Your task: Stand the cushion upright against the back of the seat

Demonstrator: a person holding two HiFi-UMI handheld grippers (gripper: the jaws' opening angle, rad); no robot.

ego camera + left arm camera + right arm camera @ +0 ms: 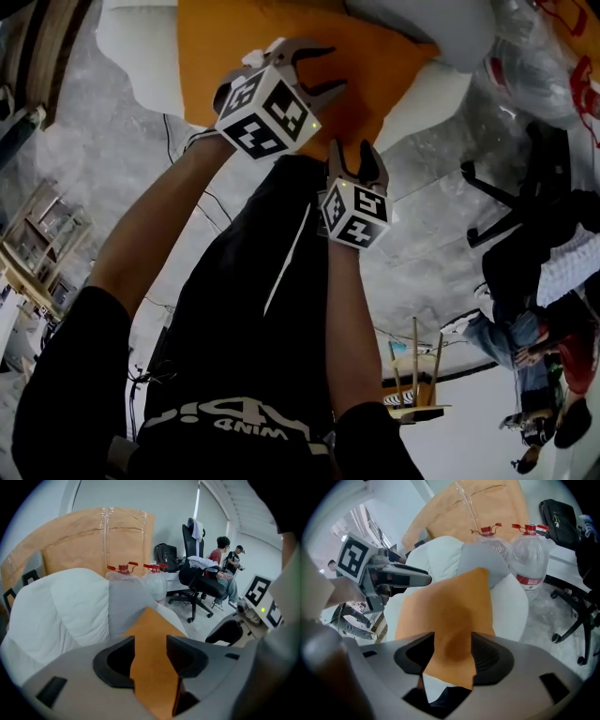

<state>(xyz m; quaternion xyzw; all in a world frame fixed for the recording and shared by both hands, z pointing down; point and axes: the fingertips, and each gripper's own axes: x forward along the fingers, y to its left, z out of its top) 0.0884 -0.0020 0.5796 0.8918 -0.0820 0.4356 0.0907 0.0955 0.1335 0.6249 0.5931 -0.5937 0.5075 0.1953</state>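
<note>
Flat orange fabric cushion point(272, 47) lies on the white padded seat point(131, 47), stretching away from both grippers toward the seat's puffy back point(51, 606). Left gripper point(323, 70) and right gripper point(356, 157) straddle its near edge side by side, fingers spread wide, not clamping it.
</note>
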